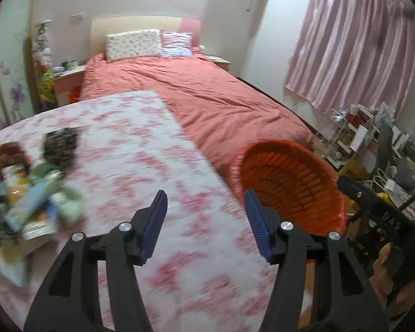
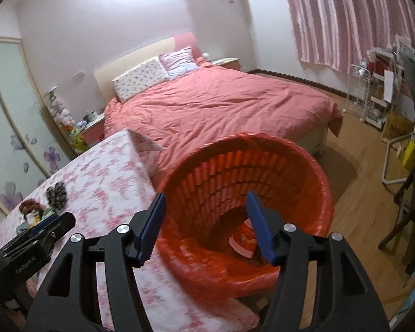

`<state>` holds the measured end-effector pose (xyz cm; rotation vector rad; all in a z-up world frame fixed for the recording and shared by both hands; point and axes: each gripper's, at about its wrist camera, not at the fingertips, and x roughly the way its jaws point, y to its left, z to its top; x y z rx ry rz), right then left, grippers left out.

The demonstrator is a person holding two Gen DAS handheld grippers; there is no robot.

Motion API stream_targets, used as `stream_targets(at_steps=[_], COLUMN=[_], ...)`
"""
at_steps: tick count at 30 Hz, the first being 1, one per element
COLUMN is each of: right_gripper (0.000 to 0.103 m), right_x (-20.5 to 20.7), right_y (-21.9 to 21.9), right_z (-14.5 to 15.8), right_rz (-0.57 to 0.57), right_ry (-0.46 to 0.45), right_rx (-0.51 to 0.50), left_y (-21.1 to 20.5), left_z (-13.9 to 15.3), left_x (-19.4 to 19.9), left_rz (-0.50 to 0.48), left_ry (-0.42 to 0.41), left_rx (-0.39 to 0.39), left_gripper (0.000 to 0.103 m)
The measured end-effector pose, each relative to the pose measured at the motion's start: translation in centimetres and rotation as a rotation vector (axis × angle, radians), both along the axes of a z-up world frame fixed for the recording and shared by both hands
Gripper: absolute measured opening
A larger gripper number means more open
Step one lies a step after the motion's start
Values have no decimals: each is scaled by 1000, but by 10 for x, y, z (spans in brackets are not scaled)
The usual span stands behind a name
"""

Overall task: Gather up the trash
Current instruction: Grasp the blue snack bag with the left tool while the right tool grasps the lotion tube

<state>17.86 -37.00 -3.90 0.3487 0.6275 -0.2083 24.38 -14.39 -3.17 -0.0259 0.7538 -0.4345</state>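
Note:
A pile of trash wrappers (image 1: 27, 196) lies at the left of a table with a pink flowered cloth (image 1: 141, 149); it also shows small in the right wrist view (image 2: 38, 213). A red basket lined with a red bag (image 1: 287, 185) stands off the table's right edge. In the right wrist view the basket (image 2: 251, 171) holds a red and white wrapper (image 2: 242, 242). My left gripper (image 1: 204, 215) is open and empty above the table. My right gripper (image 2: 204, 218) is open and empty above the basket's mouth.
A bed with a salmon cover (image 1: 207, 91) fills the middle behind the table. Pink curtains (image 1: 354, 44) hang at the right. Cluttered shelves and racks (image 1: 373, 138) stand at the right by the wooden floor (image 2: 359, 193). A nightstand (image 1: 66, 80) is left of the bed.

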Motion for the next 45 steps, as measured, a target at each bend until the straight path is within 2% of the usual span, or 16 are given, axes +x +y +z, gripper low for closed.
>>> stream_targets(at_steps=[8,17,28,32,40,45], right_gripper=[60,60,60,60,60,60], right_x=[2,5,16,19,30,41], right_y=[59,124,189,203,225,242], right_z=[9,7,-11,-14,-20,-16], right_rz=[124,254,365,386,420,439], right_ry=[5,27,89,97,111,91], right_rx=[-32,-63,-88,-91,-89,-64], left_y=[94,188,218,239,313,340], left_z=[1,-19,-58,-57,-57,-48], left_x=[-16,-33,-26,-24,-20,-28], left_rz=[172,379,431,473,580,602], left_ry=[-4,15,120,120,131,116], left_rx=[43,116,186,189,204,142], left_gripper=[62,68,71,71,71,71])
